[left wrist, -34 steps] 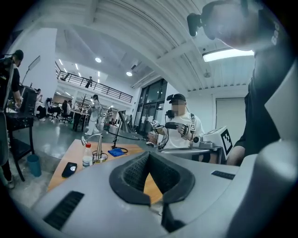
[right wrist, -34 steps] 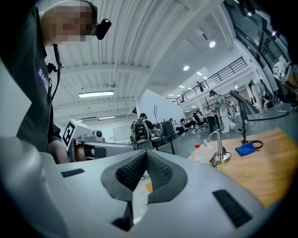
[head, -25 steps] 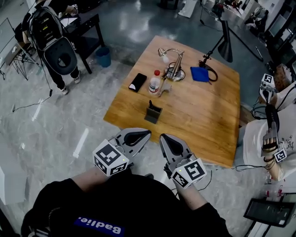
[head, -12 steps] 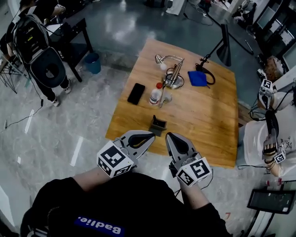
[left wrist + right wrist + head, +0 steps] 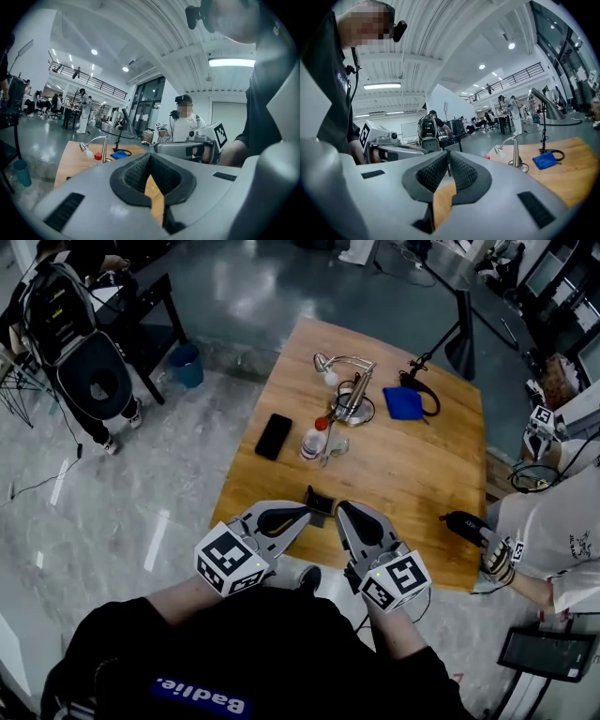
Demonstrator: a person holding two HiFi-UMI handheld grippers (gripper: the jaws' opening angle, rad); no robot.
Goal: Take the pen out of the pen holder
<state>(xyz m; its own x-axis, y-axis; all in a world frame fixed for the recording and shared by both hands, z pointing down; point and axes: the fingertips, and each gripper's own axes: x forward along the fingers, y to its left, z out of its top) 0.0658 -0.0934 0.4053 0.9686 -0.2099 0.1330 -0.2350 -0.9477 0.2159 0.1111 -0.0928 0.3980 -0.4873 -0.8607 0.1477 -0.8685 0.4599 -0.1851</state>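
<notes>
pen holder (image 5: pixel 321 503), dark, sits at the near edge of the wooden counter (image 5: pixel 412 474). a thin dark pen (image 5: pixel 308 491) pokes up at its left side. left tongs (image 5: pixel 304 513) and right tongs (image 5: pixel 341 510) hover on either side of the holder, just beside it; contact not clear. both tongs closed and empty, pads meeting at the tips in each gripper view. further back on the counter: black phone (image 5: pixel 274 436), red-capped bottle (image 5: pixel 314 440), desk lamp (image 5: pixel 349 381), blue cloth (image 5: pixel 405 401).
</notes>
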